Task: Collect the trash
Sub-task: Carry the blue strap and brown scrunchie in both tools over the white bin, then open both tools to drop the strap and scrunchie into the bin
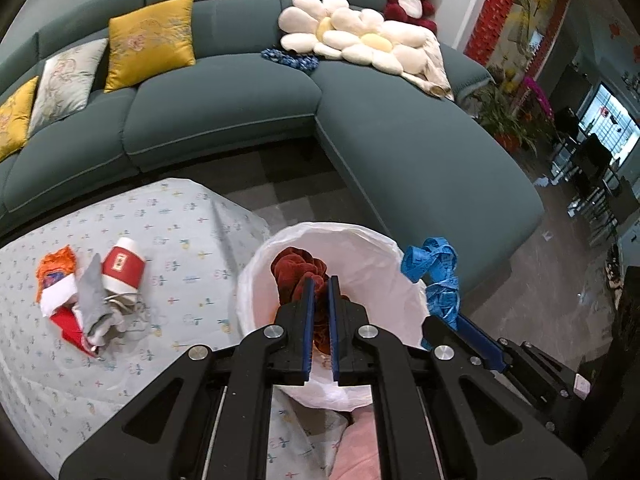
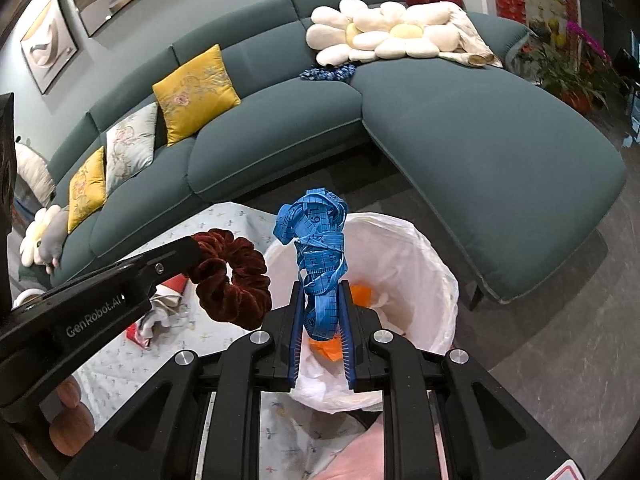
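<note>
Velvet scrunchie (image 1: 298,276) and blue tape measure (image 2: 320,264) are being gripped by left and right jaws; release both squarely over the bin (image 2: 420,248), at twelve o'clock.

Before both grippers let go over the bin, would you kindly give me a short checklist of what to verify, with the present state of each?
1. Left gripper shut on the dark red scrunchie: ok.
2. Right gripper shut on the blue measuring tape: ok.
3. White bin liner open, mouth unobstructed: ok.
4. Scrunchie over the opening: ok in the left wrist view; from the right wrist view it hangs near the rim, so cannot tell.
5. Tape over the opening: ok in the right wrist view; its loose top loops could catch the rim.
6. Remaining trash pile on the tablecloth: not ok, still to collect.
</note>
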Tool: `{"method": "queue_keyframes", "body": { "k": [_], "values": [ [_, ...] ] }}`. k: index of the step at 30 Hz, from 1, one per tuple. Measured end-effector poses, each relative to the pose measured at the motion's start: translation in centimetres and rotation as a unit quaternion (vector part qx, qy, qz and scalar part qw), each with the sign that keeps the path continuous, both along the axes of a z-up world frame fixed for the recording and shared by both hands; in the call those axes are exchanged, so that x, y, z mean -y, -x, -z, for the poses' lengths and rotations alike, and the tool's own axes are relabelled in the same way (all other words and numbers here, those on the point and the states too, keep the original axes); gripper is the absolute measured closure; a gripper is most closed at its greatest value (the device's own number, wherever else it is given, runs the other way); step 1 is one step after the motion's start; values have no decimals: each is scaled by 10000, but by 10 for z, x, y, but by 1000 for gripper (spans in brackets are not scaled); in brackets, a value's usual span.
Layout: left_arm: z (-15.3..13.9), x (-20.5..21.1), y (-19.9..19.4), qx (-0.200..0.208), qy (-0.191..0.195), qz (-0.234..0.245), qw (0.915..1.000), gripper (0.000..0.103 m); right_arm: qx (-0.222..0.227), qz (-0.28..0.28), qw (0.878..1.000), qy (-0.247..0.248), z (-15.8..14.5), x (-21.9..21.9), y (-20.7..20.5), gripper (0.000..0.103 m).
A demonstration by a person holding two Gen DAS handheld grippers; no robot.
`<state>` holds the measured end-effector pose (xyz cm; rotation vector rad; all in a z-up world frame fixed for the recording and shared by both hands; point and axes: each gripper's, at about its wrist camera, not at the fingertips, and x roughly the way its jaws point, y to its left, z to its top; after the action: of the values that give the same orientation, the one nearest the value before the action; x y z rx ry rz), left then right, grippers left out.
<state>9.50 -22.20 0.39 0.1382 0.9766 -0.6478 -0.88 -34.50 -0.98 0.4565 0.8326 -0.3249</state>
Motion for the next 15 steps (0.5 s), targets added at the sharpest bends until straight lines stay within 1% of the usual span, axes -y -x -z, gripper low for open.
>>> {"method": "queue_keyframes", "body": {
  "k": [6,9,10,12,13,15],
  "values": [
    [6,14,-5,-121,30,88,9999,96,-91,58,9999,-60,9,9,-4,87],
    [9,16,-7,-163,74,28,9998,93,-135,66,9999,-21,12,11,-6,86],
    [9,15,-7,-127,59,-33,9999,90,-160,87,9998,14,13,10,-7,85],
    [10,14,-8,-76,28,-106,9999,75,-156,116,9998,61,14,9,-7,84],
    [10,13,-9,-69,17,-139,9999,73,-161,118,9998,51,14,10,-7,84],
    [11,11,-10,-70,7,-185,9998,72,-178,137,9997,47,15,10,-8,82]
  ]
}}
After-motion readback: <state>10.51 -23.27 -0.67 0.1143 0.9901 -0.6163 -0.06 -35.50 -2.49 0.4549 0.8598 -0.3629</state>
